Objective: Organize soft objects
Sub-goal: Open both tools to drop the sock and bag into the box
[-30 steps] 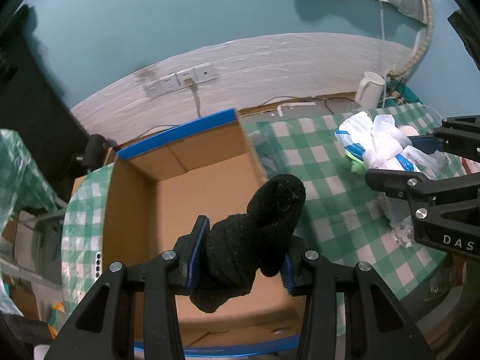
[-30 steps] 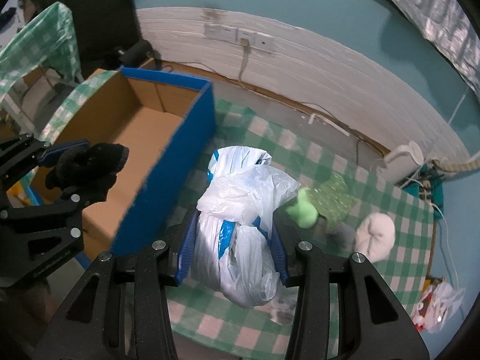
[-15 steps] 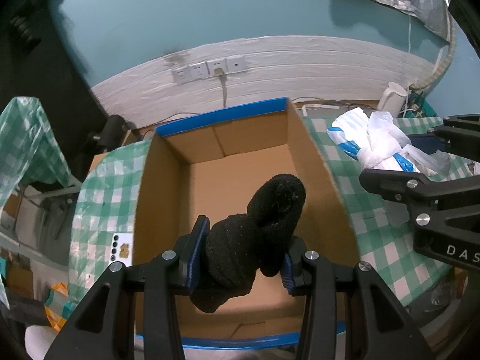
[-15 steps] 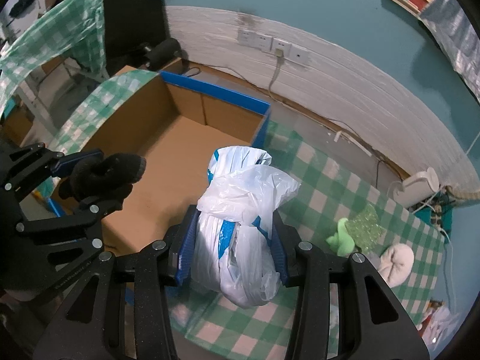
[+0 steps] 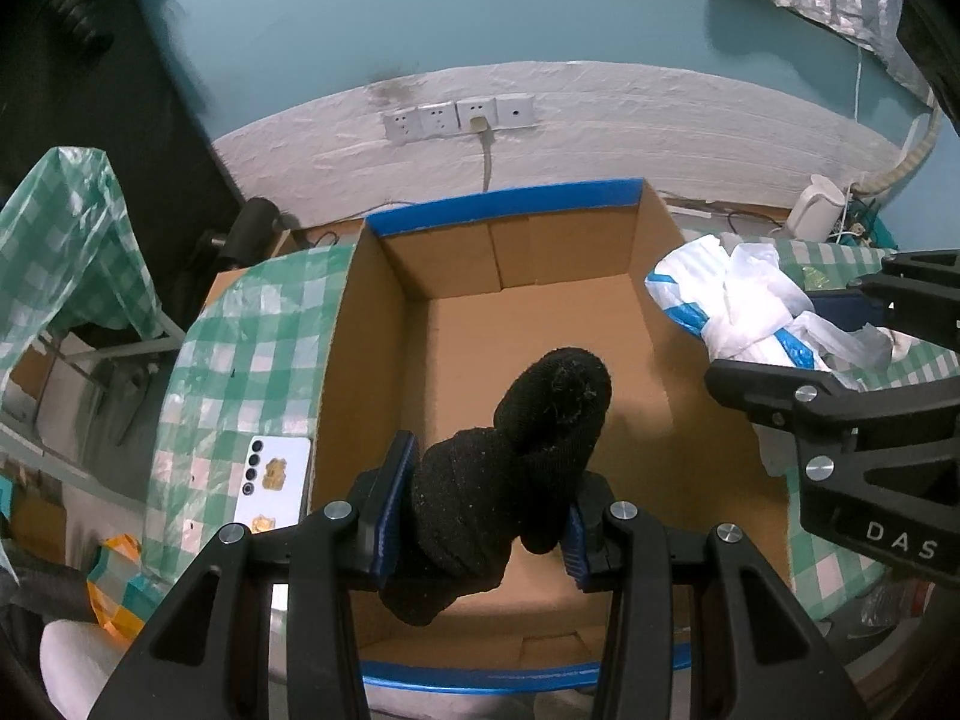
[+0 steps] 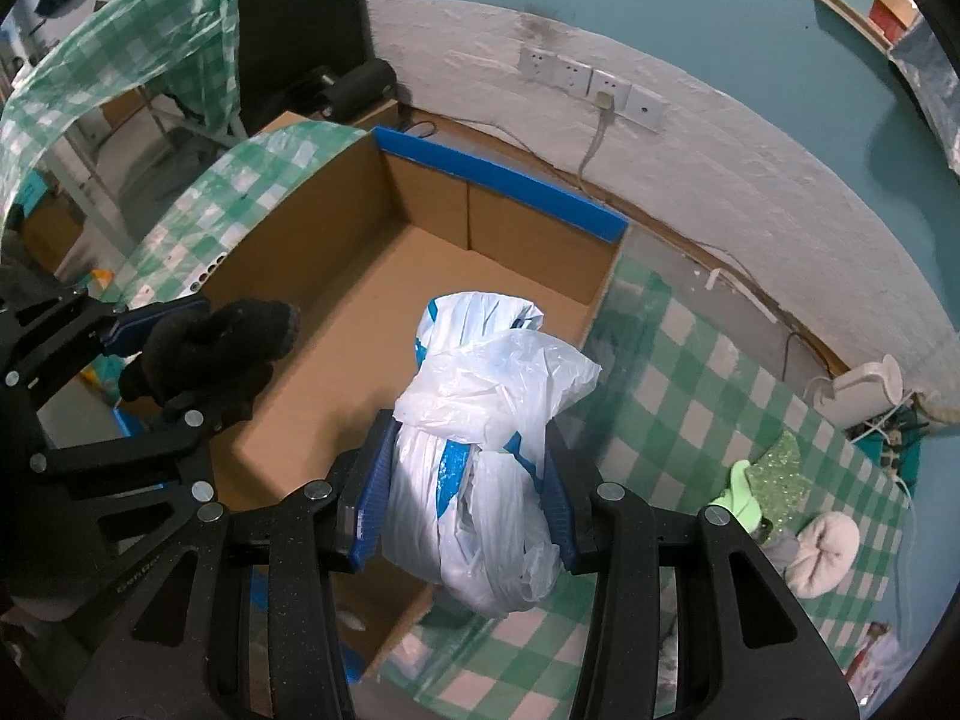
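Note:
My left gripper (image 5: 480, 531) is shut on a black sock (image 5: 516, 450) and holds it above the near half of an open cardboard box (image 5: 528, 330) with blue-taped edges. My right gripper (image 6: 465, 507) is shut on a white and blue plastic bag bundle (image 6: 480, 438), held over the box's right wall (image 6: 600, 294). The bundle also shows in the left wrist view (image 5: 744, 306), and the sock in the right wrist view (image 6: 210, 354). The box holds nothing.
A green checked cloth (image 6: 690, 372) covers the table. On it at the right lie a cream sock (image 6: 822, 552) and a green glittery item (image 6: 774, 480). A white phone (image 5: 273, 489) lies left of the box. Wall sockets (image 5: 459, 117) and a white kettle (image 5: 816, 216) are behind.
Both grippers have moved left with their loads; the box now sits centred under the left gripper, and the bag bundle has come over the box's right wall.

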